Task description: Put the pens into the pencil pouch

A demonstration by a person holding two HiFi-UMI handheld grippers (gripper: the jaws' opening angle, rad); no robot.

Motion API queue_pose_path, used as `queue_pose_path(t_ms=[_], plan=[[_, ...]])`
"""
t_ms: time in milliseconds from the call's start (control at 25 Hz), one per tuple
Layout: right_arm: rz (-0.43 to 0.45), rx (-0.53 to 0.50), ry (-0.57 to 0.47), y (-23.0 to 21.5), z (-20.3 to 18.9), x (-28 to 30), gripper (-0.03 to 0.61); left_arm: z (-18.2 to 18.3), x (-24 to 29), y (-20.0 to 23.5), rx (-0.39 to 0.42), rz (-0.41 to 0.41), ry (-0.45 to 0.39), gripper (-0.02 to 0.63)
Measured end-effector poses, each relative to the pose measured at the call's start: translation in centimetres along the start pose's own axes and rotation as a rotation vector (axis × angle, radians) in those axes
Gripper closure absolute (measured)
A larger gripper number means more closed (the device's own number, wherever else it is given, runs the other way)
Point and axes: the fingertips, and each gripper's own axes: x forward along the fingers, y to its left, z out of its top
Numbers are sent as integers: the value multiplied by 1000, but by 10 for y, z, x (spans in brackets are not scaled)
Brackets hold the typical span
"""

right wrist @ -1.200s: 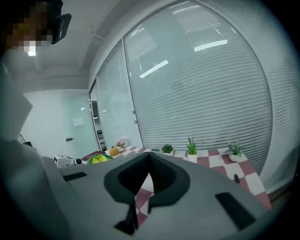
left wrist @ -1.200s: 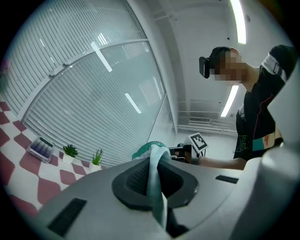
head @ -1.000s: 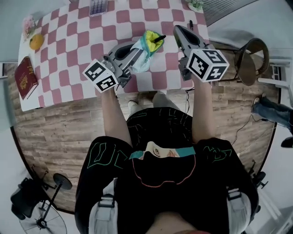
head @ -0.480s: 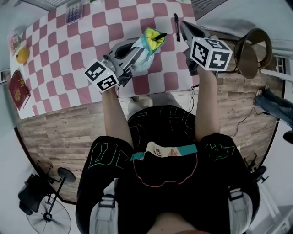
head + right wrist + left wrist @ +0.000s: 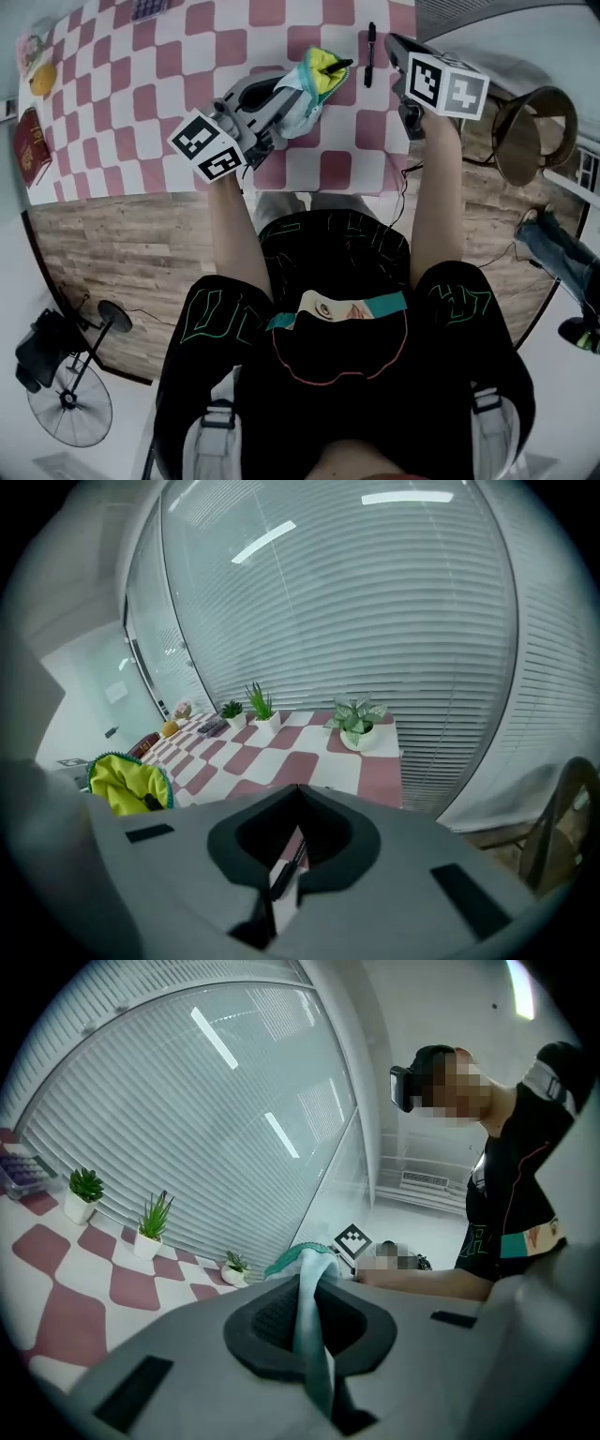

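A teal and white pencil pouch [image 5: 307, 86] with yellow lining hangs over the checked table [image 5: 187, 84], and a black pen [image 5: 338, 67] sticks out of its mouth. My left gripper [image 5: 279, 96] is shut on the pouch's edge; in the left gripper view a strip of pouch cloth [image 5: 310, 1330] runs between the pads. A second black pen [image 5: 370, 42] lies loose on the table to the right. My right gripper [image 5: 395, 43] hovers just right of it, tilted down, jaws shut and empty. That pen [image 5: 289, 862] shows through the slit below them.
A red book [image 5: 28, 145], an orange fruit [image 5: 42, 80] and a calculator [image 5: 150, 7] lie at the table's left and far side. Small potted plants [image 5: 360, 724] line the window edge. A round stool [image 5: 525, 131] stands right of the table, a fan [image 5: 66, 403] on the floor.
Both grippers have moved farther out over the table. The right one has dropped and tilted down beside the loose pen. The left still holds the pouch.
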Motion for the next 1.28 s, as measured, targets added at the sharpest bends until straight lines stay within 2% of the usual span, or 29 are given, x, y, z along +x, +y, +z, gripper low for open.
queue_pose_path(t_ms=[400,560,800,1040,1280], plan=[[103,33,153,-23,-15,53,565,-3,9,10,3,61,22,614],[114,44,226,-30,-26,72,488,-3,10,16,-1,78,24,614],[138,83,256,-29,-30,89,483,-6,10,20,-3,96,32,614],[114,45,320,-18,-29,99,484,-3,9,19,-1,110,32,614],[120,64,302,-17,-27,98,519,1,7,14,9,111,39,614]])
